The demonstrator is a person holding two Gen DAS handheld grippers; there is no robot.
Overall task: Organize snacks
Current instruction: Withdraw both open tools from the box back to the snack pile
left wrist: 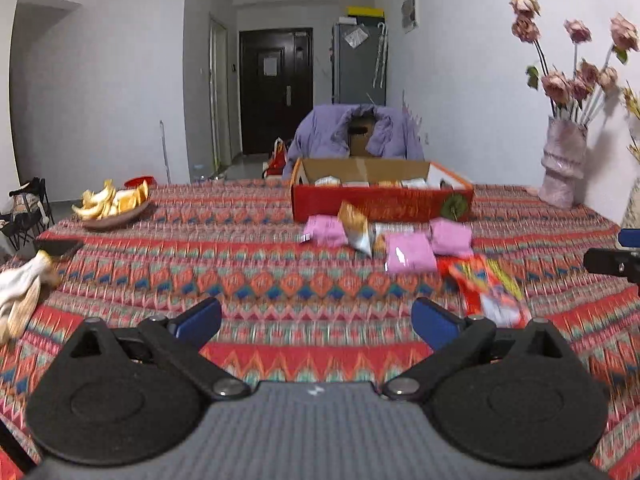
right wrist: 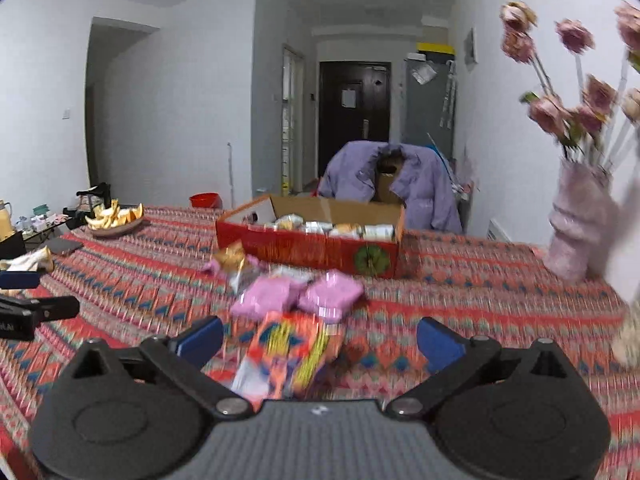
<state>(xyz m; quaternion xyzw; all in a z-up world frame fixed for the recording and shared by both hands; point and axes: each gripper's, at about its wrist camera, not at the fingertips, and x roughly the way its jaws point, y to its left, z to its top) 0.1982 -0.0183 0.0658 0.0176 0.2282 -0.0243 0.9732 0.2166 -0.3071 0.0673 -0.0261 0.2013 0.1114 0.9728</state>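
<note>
Both grippers hang wide open above the patterned tablecloth (left wrist: 280,280), holding nothing: the left gripper (left wrist: 316,318) over bare cloth, the right gripper (right wrist: 320,338) with a blurred red and yellow snack packet (right wrist: 288,356) lying between its blue fingers (right wrist: 202,336). No writing can be read. Soft pink packets (left wrist: 410,258) and a shiny gold and silver packet (left wrist: 356,228) lie in a loose heap just before the red cardboard box (left wrist: 380,204), which holds more packets near the tabletop's far edge. A ridged pink vase (left wrist: 562,168) stands toward the far right corner.
</note>
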